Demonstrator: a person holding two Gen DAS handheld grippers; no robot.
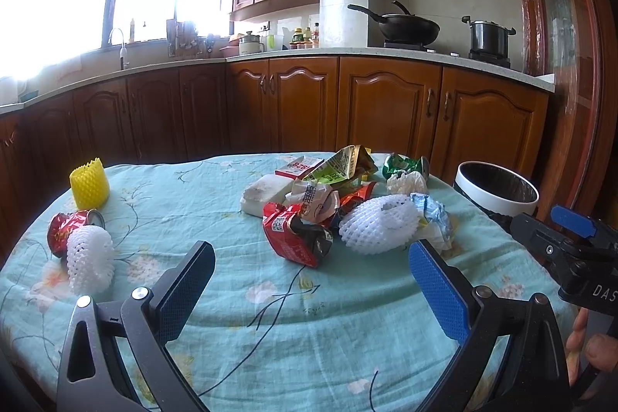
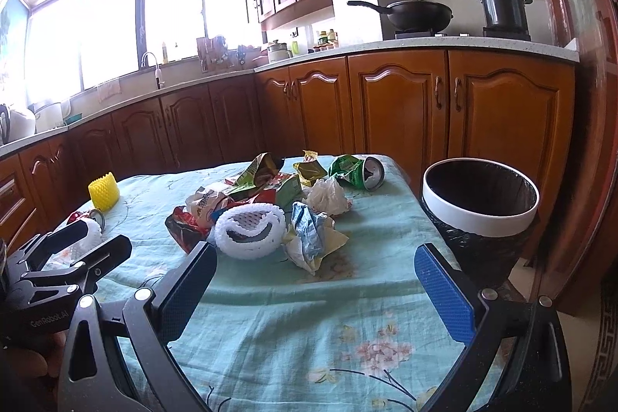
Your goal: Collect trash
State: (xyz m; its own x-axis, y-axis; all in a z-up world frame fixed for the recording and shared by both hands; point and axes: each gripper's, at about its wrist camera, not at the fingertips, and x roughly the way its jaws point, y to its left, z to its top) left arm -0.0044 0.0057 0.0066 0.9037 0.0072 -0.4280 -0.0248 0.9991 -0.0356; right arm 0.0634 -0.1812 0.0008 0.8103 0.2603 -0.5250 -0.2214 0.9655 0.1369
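Observation:
A heap of trash lies mid-table: a red wrapper [image 1: 295, 238], a white foam net [image 1: 380, 224], a blue-silver wrapper [image 2: 309, 230], a crumpled tissue [image 2: 328, 197] and a crushed green can [image 2: 357, 170]. At the left lie a yellow foam net [image 1: 89, 184], a crushed red can [image 1: 71, 228] and another white foam net [image 1: 89, 257]. The white-rimmed bin [image 2: 479, 215] with a black liner stands off the table's right edge. My left gripper [image 1: 311, 286] is open and empty, short of the red wrapper. My right gripper [image 2: 314, 290] is open and empty, short of the white net.
The table wears a teal floral cloth [image 1: 270, 315]. A white foam block [image 1: 264, 193] and a red-white carton [image 1: 299, 166] lie behind the heap. Wooden cabinets [image 1: 386, 103] and a counter with a wok [image 1: 409, 27] and a pot [image 1: 488, 37] stand beyond.

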